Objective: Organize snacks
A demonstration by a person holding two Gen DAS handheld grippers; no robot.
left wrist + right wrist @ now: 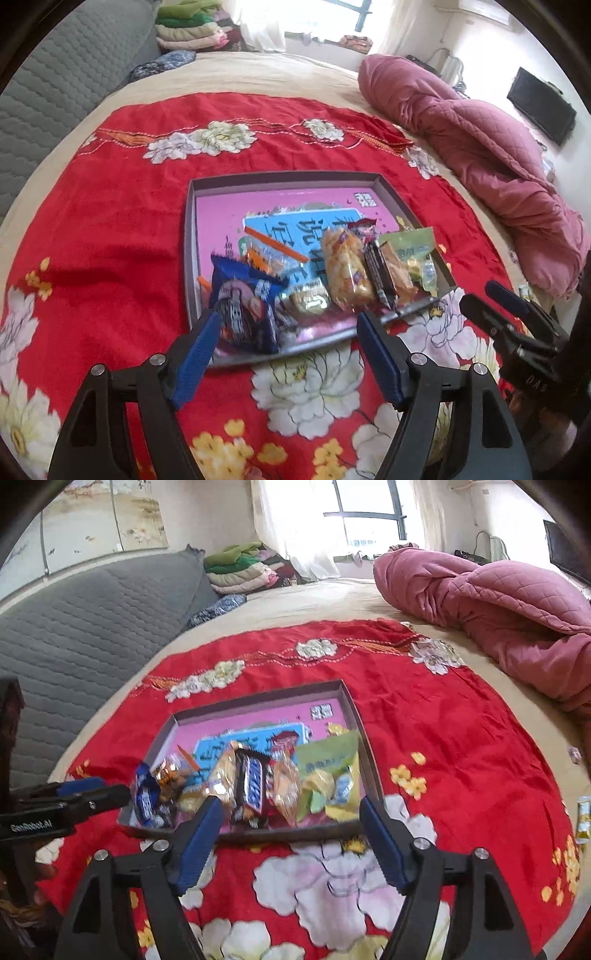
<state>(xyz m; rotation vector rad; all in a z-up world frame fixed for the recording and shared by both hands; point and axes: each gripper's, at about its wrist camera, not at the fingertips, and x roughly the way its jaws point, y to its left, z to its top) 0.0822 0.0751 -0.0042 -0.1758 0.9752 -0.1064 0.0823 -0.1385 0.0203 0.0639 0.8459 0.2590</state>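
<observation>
Left wrist view: the left gripper (pixel 288 332) hangs released over the near rim of the shallow grey box lid (pixel 190 236), its blue pads spread wide with nothing pressed between them. Just past the left pad, a blue biscuit packet (pixel 245 310) leans inside the lid's near-left corner, its long axis running away from the rim toward the lid's middle. Beside it to the right lie a small gold-wrapped sweet (pixel 310 301), an orange puffed-snack pack (pixel 345 269), a dark chocolate bar (pixel 380 277) and a pale green bag (pixel 413 243), the long ones lined up side by side with their ends pointing at the near and far rims. All of them crowd the lid's near half; the far half shows bare pink printed card.

From the right wrist camera, the right gripper (pixel 290 812) is likewise let go, jaws wide and empty, poised above the same near rim in front of the chocolate bar and green bag. Under the lid spreads a red flowered cloth (pixel 443 720); beyond the lid's far right corner a pink quilt (pixel 517 620) is bunched up.
</observation>
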